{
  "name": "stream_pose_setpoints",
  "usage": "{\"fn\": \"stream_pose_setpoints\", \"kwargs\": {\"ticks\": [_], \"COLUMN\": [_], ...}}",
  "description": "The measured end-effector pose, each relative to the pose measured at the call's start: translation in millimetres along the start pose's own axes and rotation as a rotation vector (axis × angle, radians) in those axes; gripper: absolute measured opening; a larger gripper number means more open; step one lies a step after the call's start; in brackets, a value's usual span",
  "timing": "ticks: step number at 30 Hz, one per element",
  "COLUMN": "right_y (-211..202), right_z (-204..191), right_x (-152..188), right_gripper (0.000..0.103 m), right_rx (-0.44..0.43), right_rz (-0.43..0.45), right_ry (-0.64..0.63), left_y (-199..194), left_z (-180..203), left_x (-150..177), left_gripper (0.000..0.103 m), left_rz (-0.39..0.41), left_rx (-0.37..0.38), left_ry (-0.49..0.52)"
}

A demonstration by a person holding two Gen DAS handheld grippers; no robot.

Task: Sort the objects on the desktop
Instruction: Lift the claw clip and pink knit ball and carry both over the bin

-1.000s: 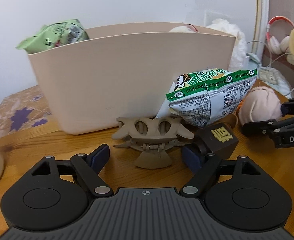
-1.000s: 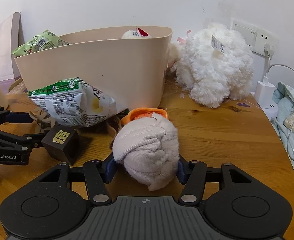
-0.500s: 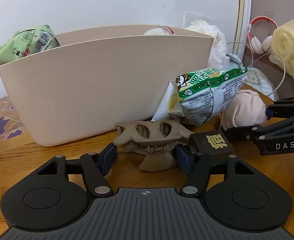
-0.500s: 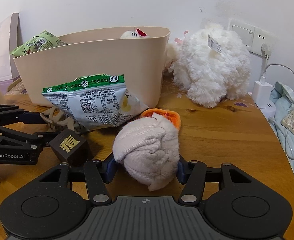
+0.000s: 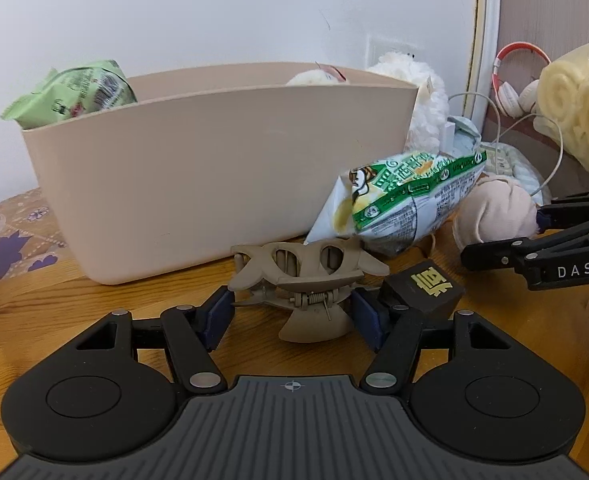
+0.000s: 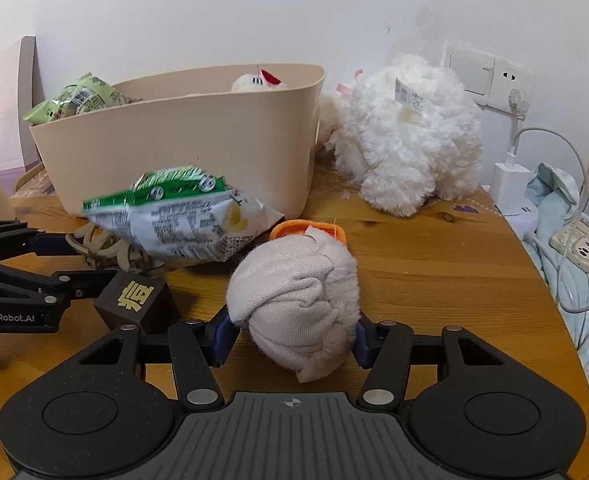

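Hair clip (image 5: 306, 276), tan plastic with looped teeth and a bare metal spring, stands on the wooden counter (image 5: 94, 304) just in front of a beige bin (image 5: 214, 168). The left claw (image 5: 294, 316) brackets it: both blue pads sit at the clip's 2 sides, and whether they press it cannot be told. A black cube (image 5: 424, 288) with a gold character touches the outside of that claw's right finger. A green and white snack bag (image 5: 406, 196) leans on the bin's right end, over the clip's far side.

The right claw (image 6: 292, 338) is closed on a pinkish-grey sock ball (image 6: 294, 300), which bulges between its blue pads above the counter (image 6: 434, 264). An orange piece (image 6: 306, 228) shows just behind the ball.

Bin, bag, clip and cube crowd the left claw closely. Bare wood lies to the right of the sock ball, running to the counter's curved edge, where cables and a power strip (image 6: 580, 244) sit on pale blue cloth.

Only the right view shows the white plush (image 6: 406, 144) whole, beside the bin (image 6: 174, 152), and the wall sockets. Only the left view shows red headphones (image 5: 514, 88), yellow rolled towels (image 5: 574, 108) and a patterned cloth (image 5: 10, 236) left of the bin. Both show a pale green packet (image 5: 74, 96) poking from the bin's left end.
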State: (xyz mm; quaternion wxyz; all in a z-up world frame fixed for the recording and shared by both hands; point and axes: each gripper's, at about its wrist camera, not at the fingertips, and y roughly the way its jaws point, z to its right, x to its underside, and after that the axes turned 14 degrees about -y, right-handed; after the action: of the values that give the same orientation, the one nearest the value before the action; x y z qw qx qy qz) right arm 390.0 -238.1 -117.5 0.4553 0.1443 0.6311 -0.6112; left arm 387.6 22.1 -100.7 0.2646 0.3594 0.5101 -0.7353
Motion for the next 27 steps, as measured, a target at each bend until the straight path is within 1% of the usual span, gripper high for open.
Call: {"fn": "stream_pose_setpoints", "kwargs": {"ticks": [9,14,20,27], "right_y": [-27,-49,-74,-90], "right_z": [-5,-10,-16,-23], "right_x": [-6,-15,-35,-64], "right_gripper": [0.053,0.053,0.053,0.053], "right_rx": [0.004,0.006,0.009,0.028], "right_rz": [0.044,0.085,0.154,0.211], "right_ry": [-0.013,-0.025,-0.053,-0.11], "left_y": [-37,-66,-106,-126], "left_z": [-1,-6,-11,-7], "left_x": [-4,-10,-27,-55], "left_gripper": [0.065,0.065,0.065,0.065], "left_rz": [0.057,0.108,0.188,0.261], "left_rx": [-0.001,-0.009,-0.011,-0.015], "left_ry": [0.009,0.008,0.016,0.048]}}
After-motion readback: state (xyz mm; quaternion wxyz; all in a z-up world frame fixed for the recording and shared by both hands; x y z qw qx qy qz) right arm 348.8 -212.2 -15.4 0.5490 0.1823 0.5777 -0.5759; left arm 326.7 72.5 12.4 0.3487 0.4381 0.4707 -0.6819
